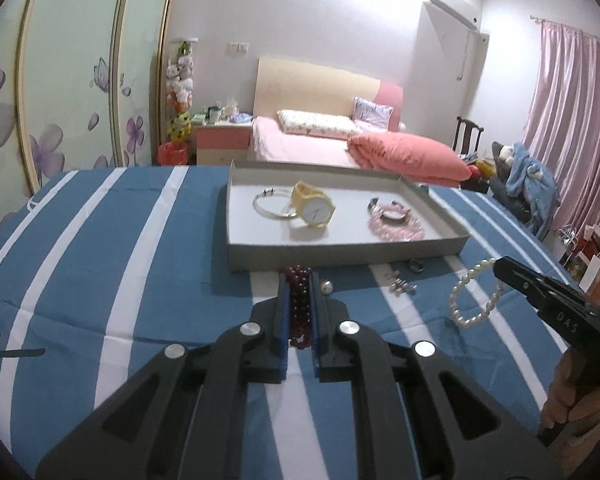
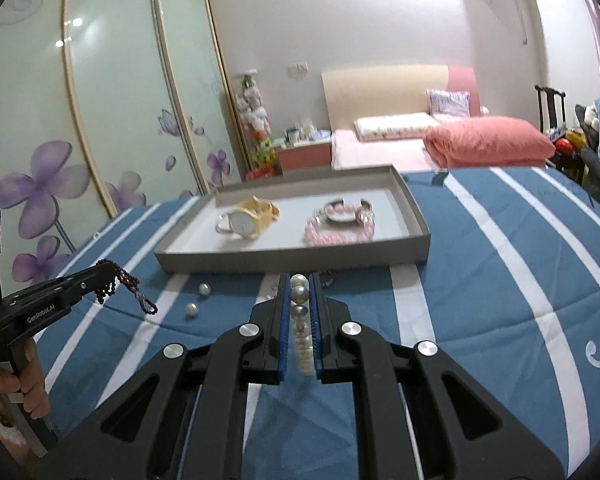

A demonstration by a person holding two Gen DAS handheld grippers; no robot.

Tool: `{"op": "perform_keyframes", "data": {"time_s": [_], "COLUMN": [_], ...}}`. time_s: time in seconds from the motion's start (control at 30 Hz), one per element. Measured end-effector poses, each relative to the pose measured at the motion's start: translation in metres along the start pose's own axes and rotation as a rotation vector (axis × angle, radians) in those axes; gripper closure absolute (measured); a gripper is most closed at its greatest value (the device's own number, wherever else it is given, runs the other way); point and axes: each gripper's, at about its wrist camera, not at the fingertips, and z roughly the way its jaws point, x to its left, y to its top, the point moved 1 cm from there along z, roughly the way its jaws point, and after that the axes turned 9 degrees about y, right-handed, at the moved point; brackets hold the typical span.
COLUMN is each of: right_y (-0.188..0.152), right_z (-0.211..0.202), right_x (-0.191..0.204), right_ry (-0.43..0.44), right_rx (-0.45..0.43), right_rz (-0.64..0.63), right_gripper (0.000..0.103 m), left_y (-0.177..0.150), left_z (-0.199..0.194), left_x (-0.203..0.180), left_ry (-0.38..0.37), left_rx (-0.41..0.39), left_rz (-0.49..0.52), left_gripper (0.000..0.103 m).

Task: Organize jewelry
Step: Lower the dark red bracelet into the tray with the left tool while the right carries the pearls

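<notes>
Clamped between the closed jaws of the left gripper (image 1: 299, 280), a dark red bead bracelet (image 1: 300, 308) is held; a pearl bracelet (image 2: 302, 320) is pinched by the right gripper (image 2: 300, 280), near the grey tray (image 1: 340, 258) on the striped cloth (image 1: 120, 280).

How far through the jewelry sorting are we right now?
Roughly midway. Done: yellow watch, silver bangle and pink bead bracelet lie in the tray. In hand: left claw grips dark red beads, right claw the pearl bracelet. Left: loose pearls on the cloth.
</notes>
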Motion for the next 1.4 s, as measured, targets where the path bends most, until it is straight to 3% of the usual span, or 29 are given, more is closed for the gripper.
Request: {"op": "perform_keyframes", "data": {"time_s": [0.77, 1.13, 1.4], "right_y": [0.008, 0.048, 0.076], "right_z": [-0.017, -0.025, -0.004], "right_x": [0.001, 0.01, 0.006], "right_ry": [-0.018, -0.044, -0.048], "right_rx": [-0.104, -0.218, -0.254], "right_rz": [-0.002, -0.085, -0.096], "right_gripper": [0.093, 0.093, 0.093], "left_y": [0.007, 0.038, 0.069], "left_z": [-0.016, -0.009, 0.009], "left_x": [-0.008, -0.013, -0.017], "left_ry": [-0.001, 0.019, 0.034], "left_rx": [-0.063, -0.119, -0.161], "left_rz": [-0.016, -0.007, -0.003], "left_gripper": [0.094, 0.093, 0.093]}}
